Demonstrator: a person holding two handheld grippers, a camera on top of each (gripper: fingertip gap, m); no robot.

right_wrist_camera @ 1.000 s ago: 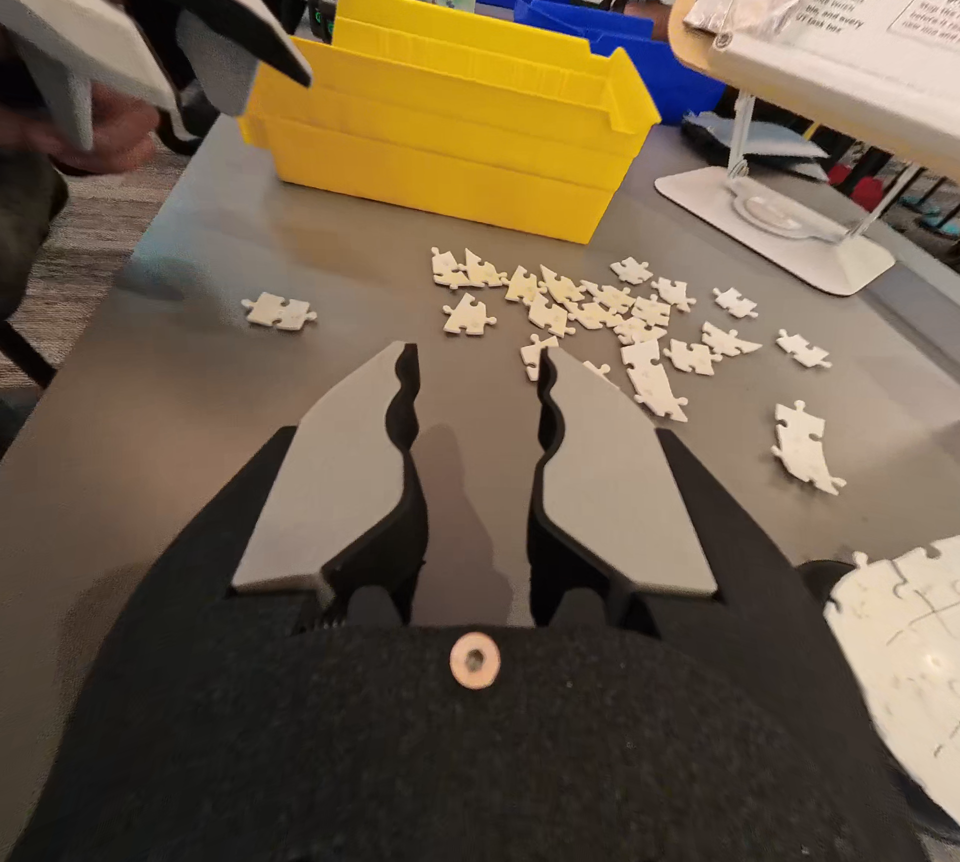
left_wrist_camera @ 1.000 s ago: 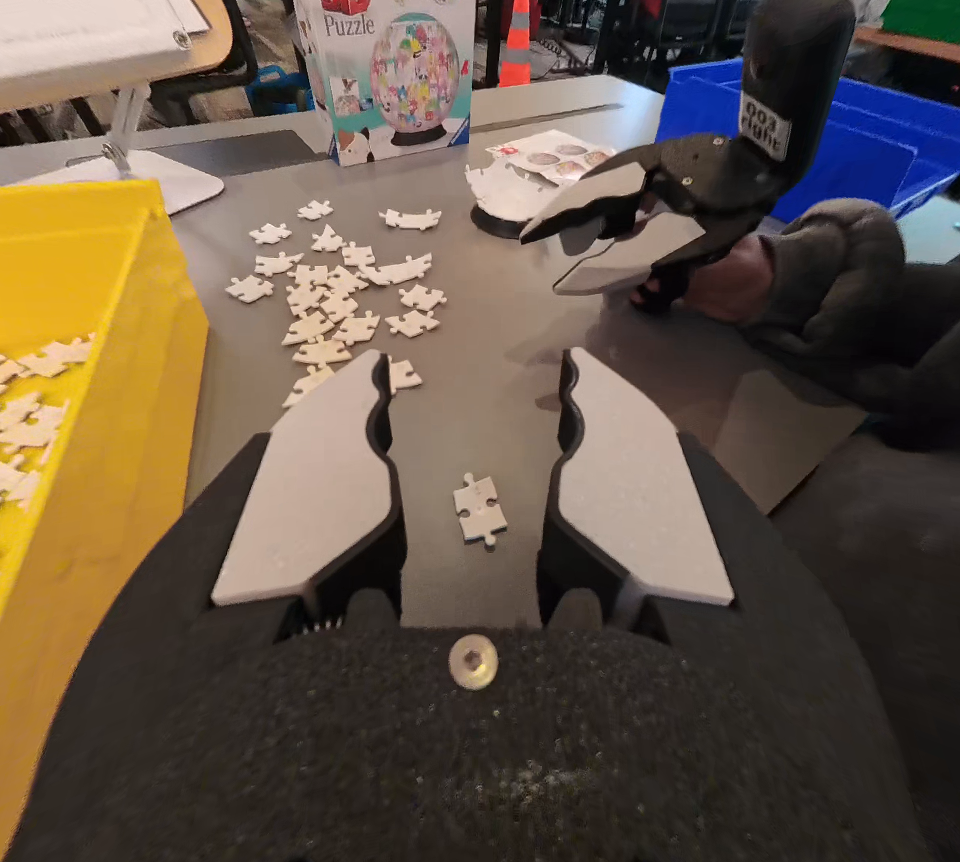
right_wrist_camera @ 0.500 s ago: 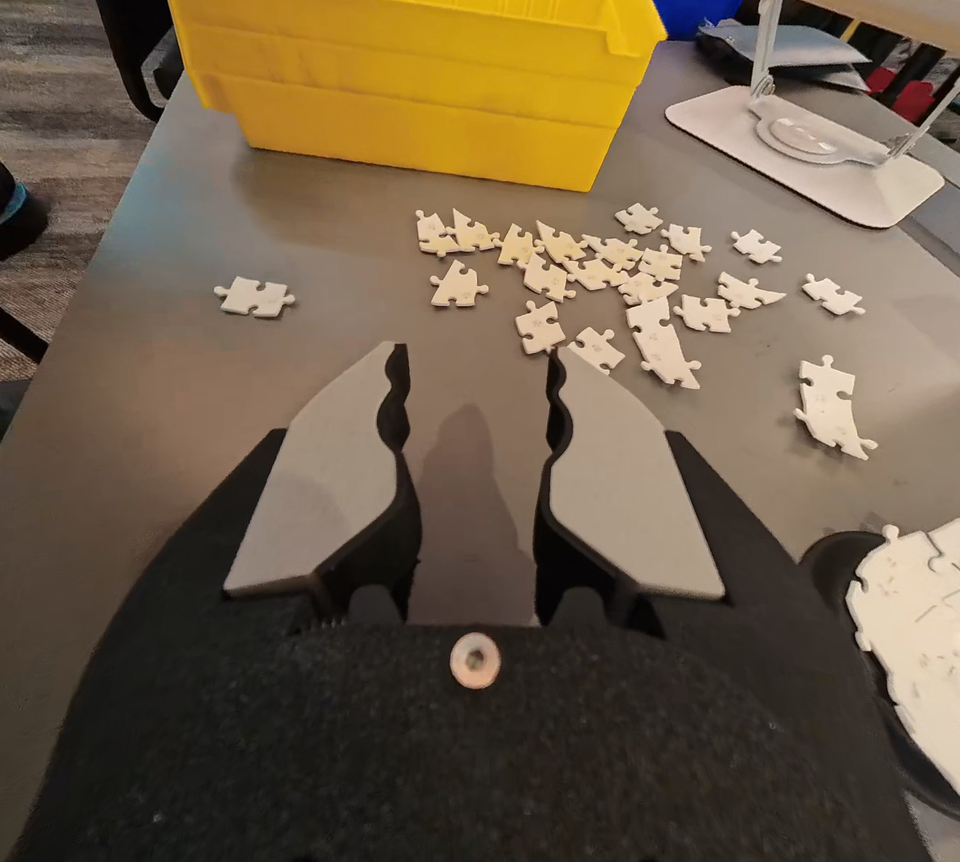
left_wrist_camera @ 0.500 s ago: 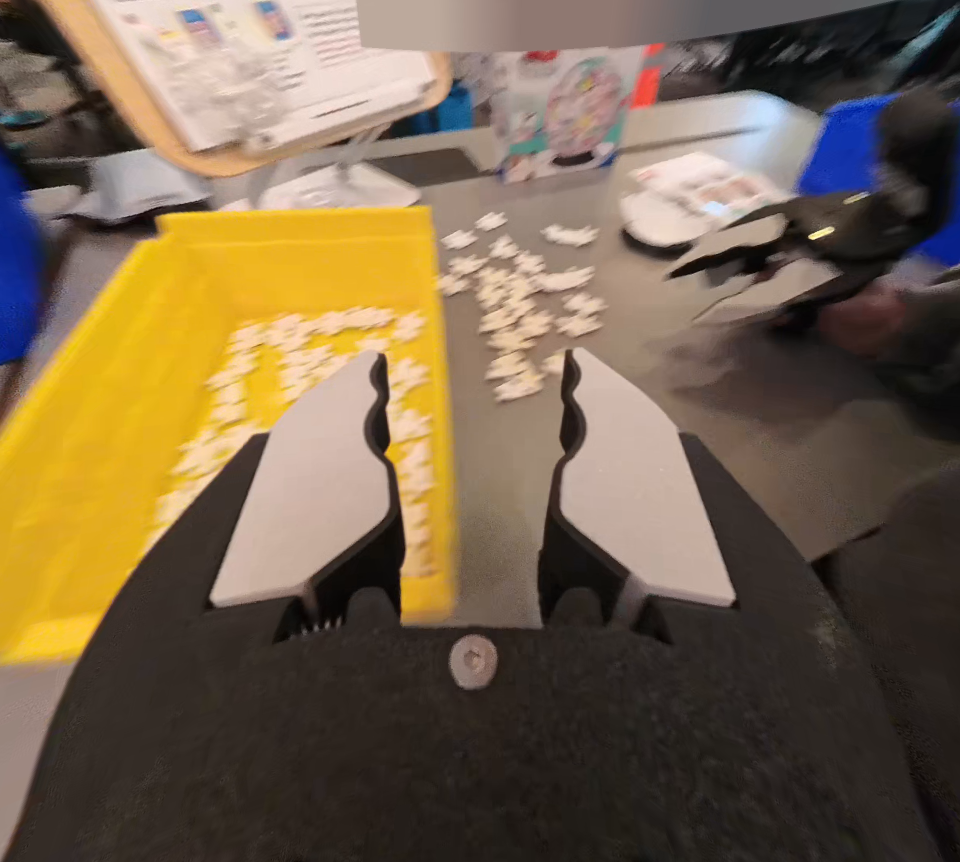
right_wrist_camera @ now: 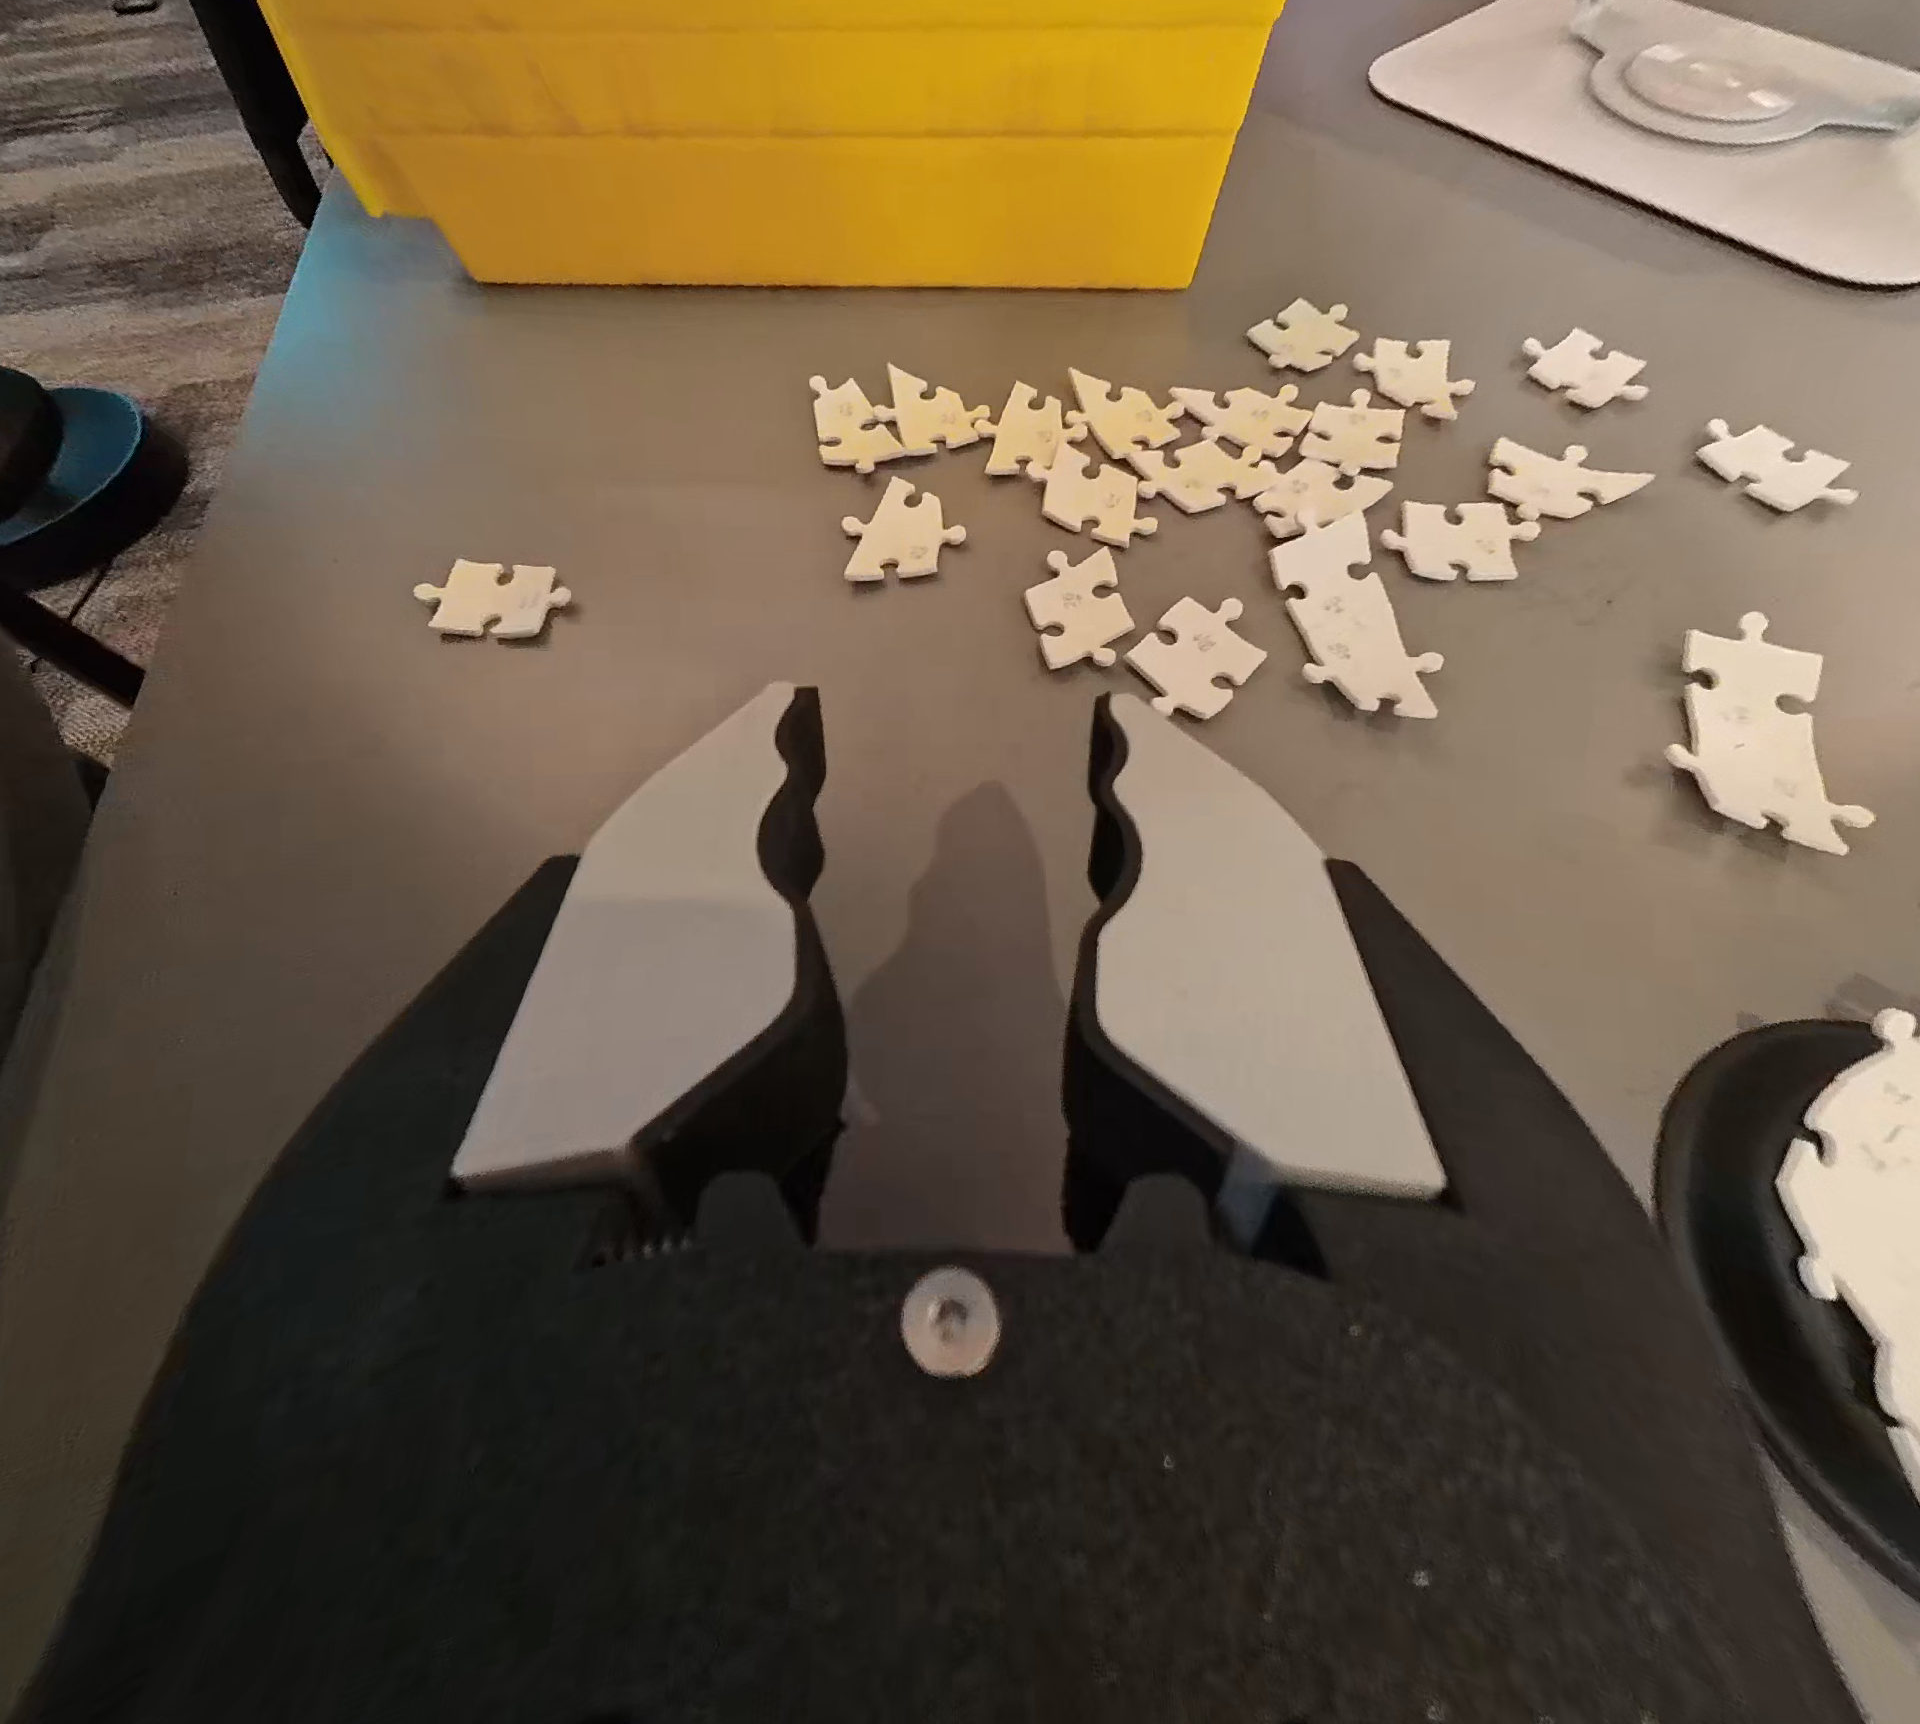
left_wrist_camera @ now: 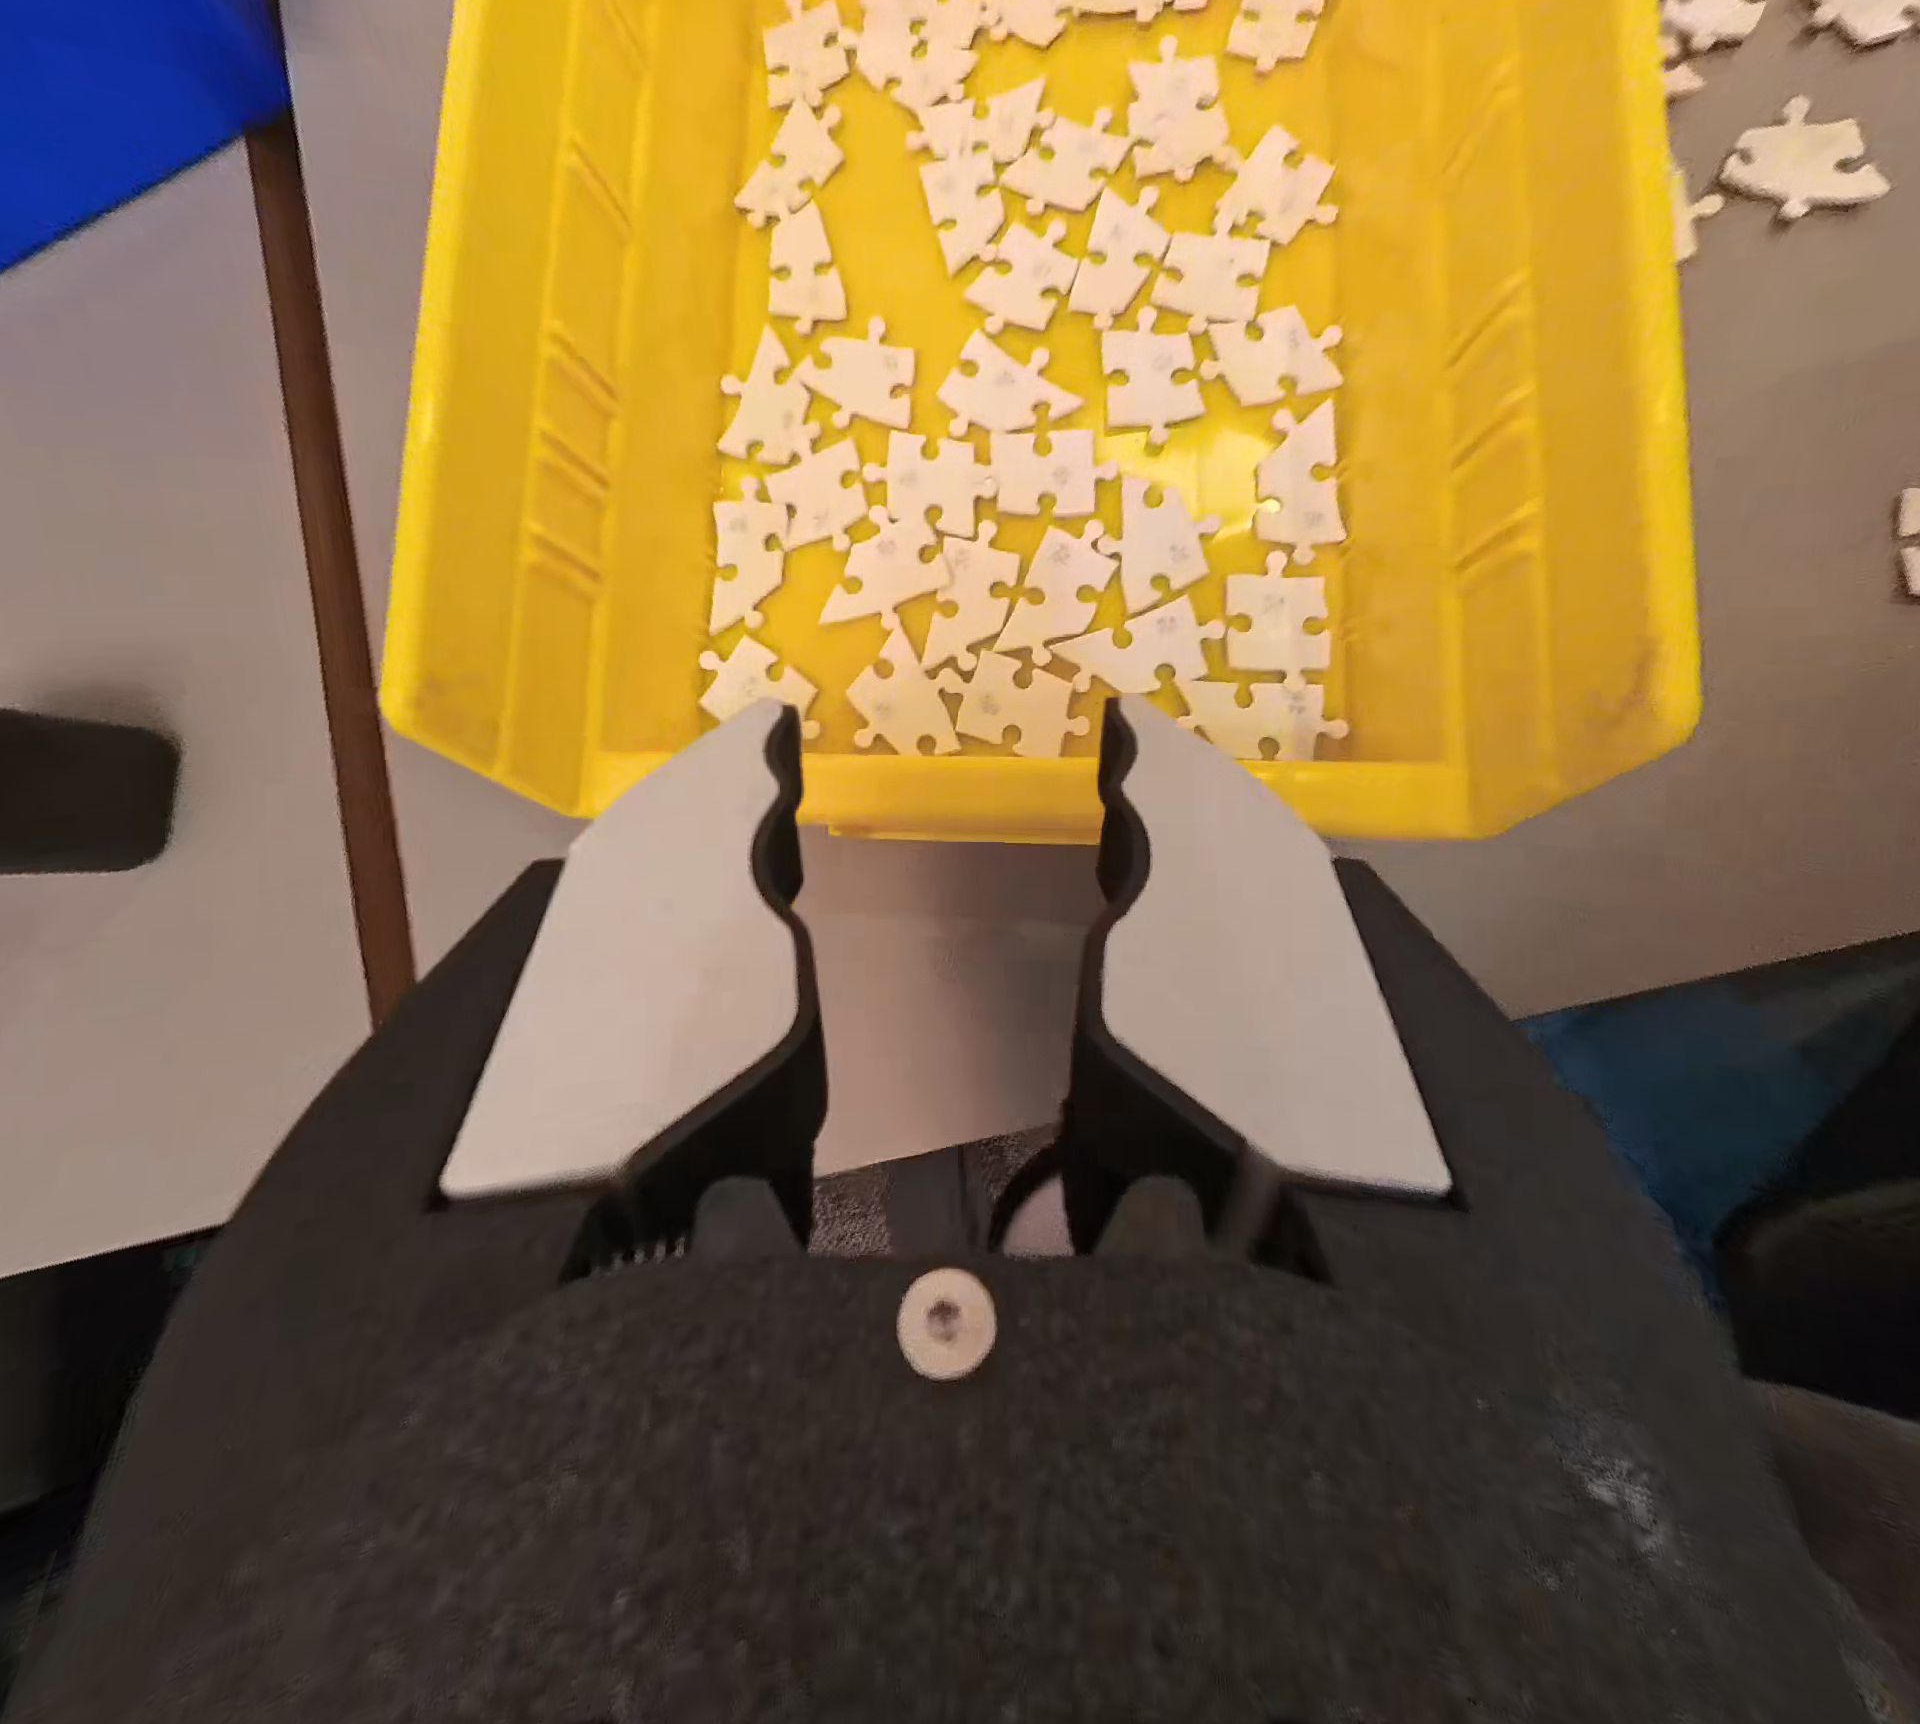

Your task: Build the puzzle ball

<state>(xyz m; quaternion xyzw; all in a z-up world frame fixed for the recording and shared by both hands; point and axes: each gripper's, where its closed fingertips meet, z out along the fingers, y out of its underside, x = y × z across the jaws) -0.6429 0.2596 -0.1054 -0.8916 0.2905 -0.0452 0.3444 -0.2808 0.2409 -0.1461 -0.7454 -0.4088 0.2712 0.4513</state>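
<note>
puzzle pieces, pale flat card [left_wrist_camera: 1023, 386], lie in the yellow plastic bin [left_wrist_camera: 499, 427] straight ahead below my left gripper [left_wrist_camera: 948, 724], spread empty; right gripper [right_wrist_camera: 954, 703] likewise gapes over the grey table [right_wrist_camera: 623, 448].

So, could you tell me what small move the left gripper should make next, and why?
Probably ease the left gripper forward and down into the yellow bin. Its jaws are open and empty, poised over the near rim, and the loose puzzle pieces lie flat just beyond its fingertips.
</note>
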